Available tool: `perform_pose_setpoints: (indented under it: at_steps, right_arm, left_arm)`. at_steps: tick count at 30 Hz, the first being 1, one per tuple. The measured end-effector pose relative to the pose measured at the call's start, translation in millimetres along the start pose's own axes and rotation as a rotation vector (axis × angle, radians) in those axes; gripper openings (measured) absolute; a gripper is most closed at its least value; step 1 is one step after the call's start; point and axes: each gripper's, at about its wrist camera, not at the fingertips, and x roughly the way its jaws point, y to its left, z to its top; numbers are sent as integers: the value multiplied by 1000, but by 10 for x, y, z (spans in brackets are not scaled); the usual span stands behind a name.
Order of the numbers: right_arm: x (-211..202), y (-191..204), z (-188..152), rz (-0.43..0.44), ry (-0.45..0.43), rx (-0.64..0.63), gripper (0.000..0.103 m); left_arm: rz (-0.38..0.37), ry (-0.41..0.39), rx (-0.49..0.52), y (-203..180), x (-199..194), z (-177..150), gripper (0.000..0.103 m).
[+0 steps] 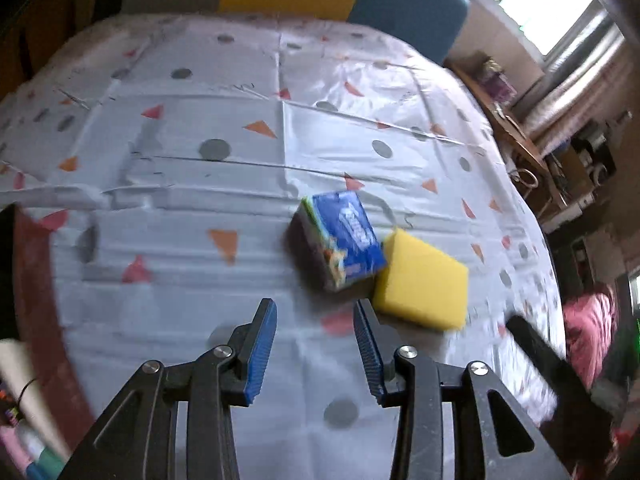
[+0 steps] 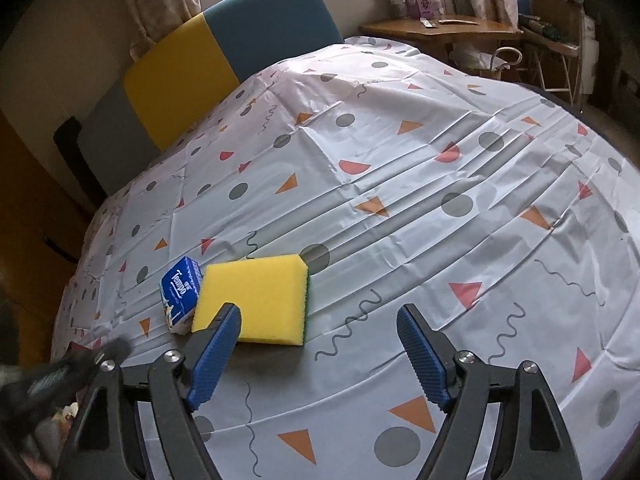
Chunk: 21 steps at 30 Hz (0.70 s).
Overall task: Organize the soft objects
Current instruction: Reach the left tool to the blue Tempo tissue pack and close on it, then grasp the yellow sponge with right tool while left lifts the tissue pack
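Observation:
A blue tissue pack lies on the patterned tablecloth, touching a yellow sponge to its right. My left gripper hovers just in front of the two, open, with nothing between its blue pads. In the right wrist view the yellow sponge with its green underside lies flat, the tissue pack against its left side. My right gripper stands open wide just near of the sponge; its left finger overlaps the sponge's near corner, and nothing is held.
A chair with a yellow and blue back stands at the table's far side. A wooden side table with small items is beyond. The other gripper's dark body shows blurred at the right edge and lower left.

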Motion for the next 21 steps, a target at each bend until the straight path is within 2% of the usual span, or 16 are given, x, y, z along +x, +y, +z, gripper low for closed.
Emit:
perform_pose_setpoints:
  at_steps: [1, 2, 4, 7, 12, 13, 15, 16, 19, 21]
  right_arm:
    - [9, -3, 0, 3, 4, 3, 82]
    - [23, -4, -2, 6, 13, 7, 82]
    - [42, 4, -4, 16, 23, 8, 83]
    - [54, 11, -11, 24, 30, 11, 83]
    - [39, 16, -18, 29, 29, 13, 83]
    - [38, 11, -14, 31, 29, 16, 83]
    - [36, 8, -15, 33, 31, 20, 83]
    - [31, 15, -20, 39, 33, 18, 83]
    - [37, 48, -46, 57, 50, 10, 83]
    - [51, 98, -58, 103, 90, 6, 83]
  left_arm:
    - [7, 1, -11, -35, 88, 75, 49]
    - [2, 5, -21, -62, 157, 138, 61]
    - [-20, 37, -47, -112, 328, 268, 71]
    - [-17, 63, -82, -148, 509, 414, 71]
    - [57, 94, -101, -202, 816, 599, 70]
    - [72, 85, -94, -218, 823, 615, 70]
    - [99, 78, -62, -258, 818, 618, 59]
    - [95, 78, -52, -254, 812, 612, 58]
    - [62, 86, -13, -187, 757, 536, 56]
    - [64, 101, 39, -139, 670, 439, 56]
